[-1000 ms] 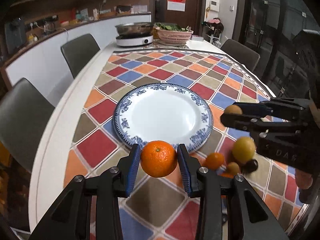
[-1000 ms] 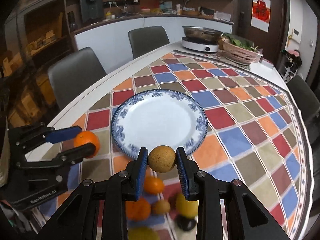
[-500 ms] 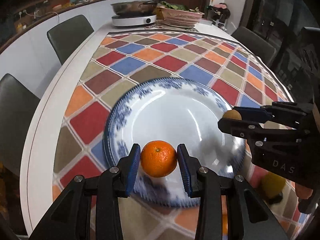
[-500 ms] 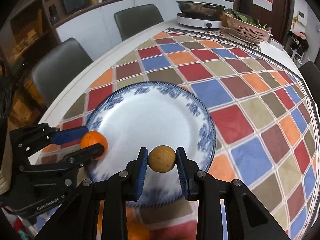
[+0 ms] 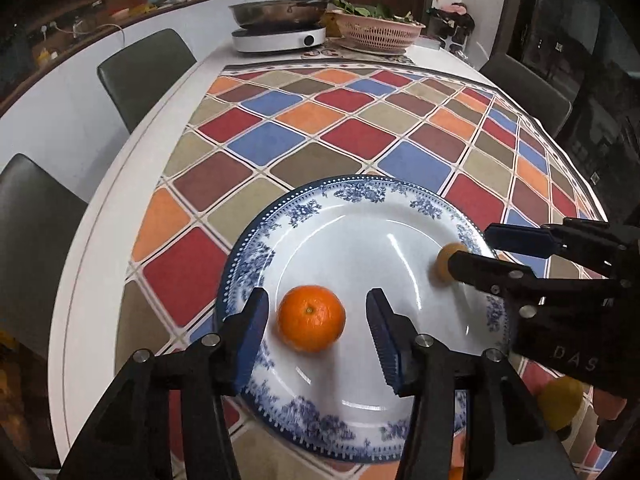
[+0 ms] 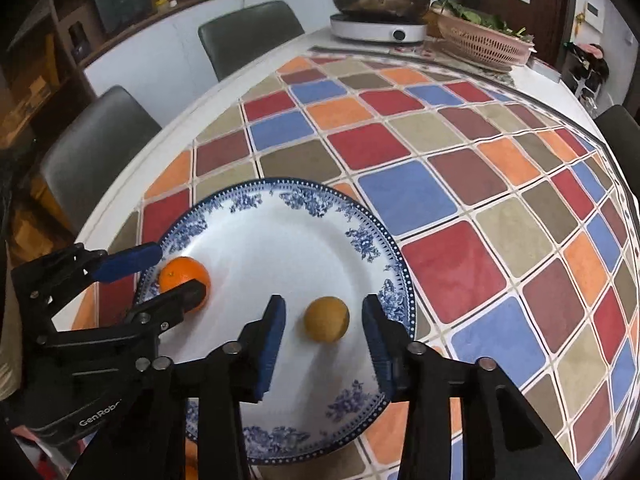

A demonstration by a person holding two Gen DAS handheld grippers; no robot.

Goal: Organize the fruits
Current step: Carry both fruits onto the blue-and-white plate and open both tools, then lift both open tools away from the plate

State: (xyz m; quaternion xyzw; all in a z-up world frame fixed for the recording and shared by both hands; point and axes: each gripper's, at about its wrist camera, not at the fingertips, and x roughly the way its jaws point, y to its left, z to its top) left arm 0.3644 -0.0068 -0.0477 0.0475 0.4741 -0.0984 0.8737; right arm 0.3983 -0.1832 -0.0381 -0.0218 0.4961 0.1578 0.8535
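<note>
Fruits sit on the plate: your left gripper and right gripper spread their fingers wide, freeing the orange and brown fruit.

A checkered cloth of red, blue, orange and tan squares covers the white desk. At the far end a steel pan sits on a white cooktop, with a pink basket of greens just beside it. Grey chairs line the side.
</note>
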